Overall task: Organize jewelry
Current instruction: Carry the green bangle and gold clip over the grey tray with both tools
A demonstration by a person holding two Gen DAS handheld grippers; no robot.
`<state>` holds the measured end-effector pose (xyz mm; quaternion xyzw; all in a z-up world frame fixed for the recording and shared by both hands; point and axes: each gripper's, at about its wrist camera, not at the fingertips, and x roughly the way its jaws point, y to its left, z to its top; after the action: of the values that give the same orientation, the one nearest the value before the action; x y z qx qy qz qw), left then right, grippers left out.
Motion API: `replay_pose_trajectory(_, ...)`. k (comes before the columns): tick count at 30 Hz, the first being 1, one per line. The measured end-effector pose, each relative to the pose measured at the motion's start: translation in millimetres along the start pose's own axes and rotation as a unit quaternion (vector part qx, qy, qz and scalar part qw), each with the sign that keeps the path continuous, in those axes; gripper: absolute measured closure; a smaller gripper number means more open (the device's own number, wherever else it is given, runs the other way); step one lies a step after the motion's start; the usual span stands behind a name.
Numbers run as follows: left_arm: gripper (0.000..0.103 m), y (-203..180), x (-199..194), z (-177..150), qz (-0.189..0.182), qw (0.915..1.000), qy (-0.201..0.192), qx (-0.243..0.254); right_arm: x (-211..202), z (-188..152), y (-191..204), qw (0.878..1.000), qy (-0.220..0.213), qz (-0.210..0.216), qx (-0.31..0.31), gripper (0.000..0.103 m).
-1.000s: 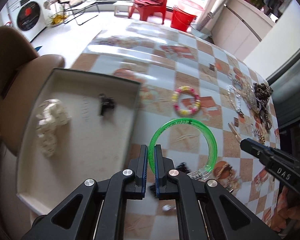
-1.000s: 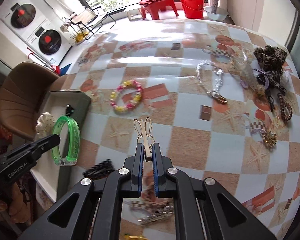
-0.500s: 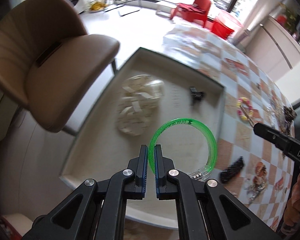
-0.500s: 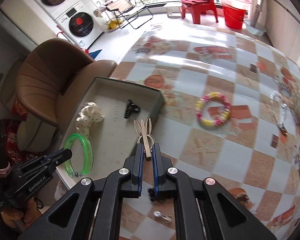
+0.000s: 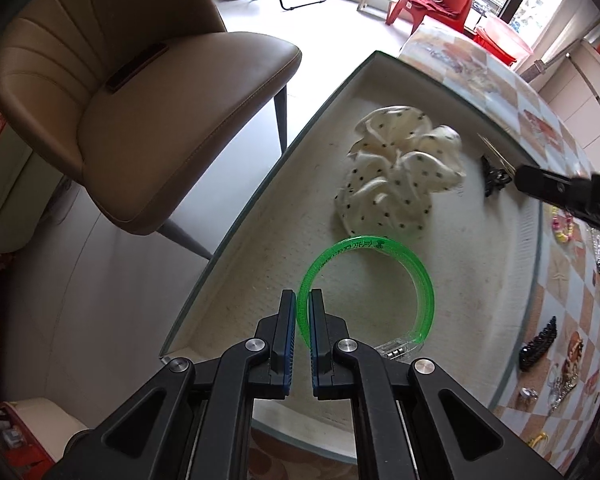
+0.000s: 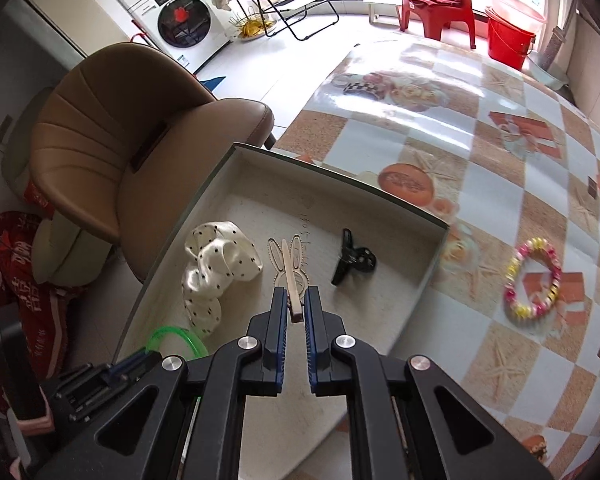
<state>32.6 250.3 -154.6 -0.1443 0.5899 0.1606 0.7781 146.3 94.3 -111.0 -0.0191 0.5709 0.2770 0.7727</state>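
A: Starting at the left, what is there?

B: A brown chair (image 5: pixel 140 120) stands beside the table (image 6: pixel 500 160), next to the long side of the tray (image 5: pixel 260 208). The tray sits on the table's corner.

A: And the left gripper?

B: The left gripper (image 5: pixel 303 308) has its jaws closed narrowly on the rim of a green bangle (image 5: pixel 380 256). The bangle hangs over the tray's floor, near the end closest to the camera. I cannot tell whether its lower edge touches the floor.

A: What lies in the tray?

B: A white scrunchie (image 5: pixel 396 168) with dark dots lies just beyond the bangle. Farther right is a small black clip (image 6: pixel 352 260), lying on the tray floor.

A: The right gripper?

B: The right gripper (image 6: pixel 296 300) pinches a flat wooden hairpin (image 6: pixel 288 260) with rabbit ears, jaws narrow around its stem. The pin is held above the tray, between the scrunchie and the black clip as seen from the right wrist. In the left wrist view the gripper's tip reaches in from the right, close to the clip.

A: And outside the tray?

B: To the right, on the checked tablecloth, lies a pink and yellow bead bracelet (image 6: pixel 534 278), well apart from the tray. A black comb clip (image 5: pixel 538 344) lies just beside the tray's right wall, with a few small trinkets (image 5: pixel 556 392) near it, too blurred to name.
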Motion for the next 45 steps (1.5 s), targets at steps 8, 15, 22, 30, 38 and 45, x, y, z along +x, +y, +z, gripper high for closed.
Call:
replay_pose_trajectory(8,0.094,-0.8,10.4,0.1,0.009,0.9999,0.005,0.001,28.2,-1.2,3.1,1.000,0.023,-0.010,0.003,0.094)
replay_pose_trajectory(15,0.094,-4.4,13.2,0.5,0.013,0.9999,0.006,0.008,42.5,-3.6,3.7,0.999,0.036,-0.016,0.005,0.094)
replay_pose_trajectory(22,0.094,-6.0,12.1,-0.7,0.018,0.9998,0.005,0.012,50.6,-3.4,4.0,0.999,0.042,-0.019,0.005,0.094)
replay_pose_trajectory(30,0.094,-8.8,10.8,-1.7,0.027,0.9996,0.002,0.013,59.7,-4.3,2.6,0.999,0.045,-0.021,0.008,0.094)
replay_pose_trajectory(38,0.094,-14.5,4.4,0.3,0.044,0.9988,-0.003,0.022,59.2,-5.9,1.9,0.999,0.047,-0.021,0.009,0.093)
replay_pose_trajectory(45,0.094,-22.2,-3.3,2.3,0.051,0.9983,-0.004,0.028,58.6,-3.8,-2.6,0.998,0.052,-0.013,0.016,0.093)
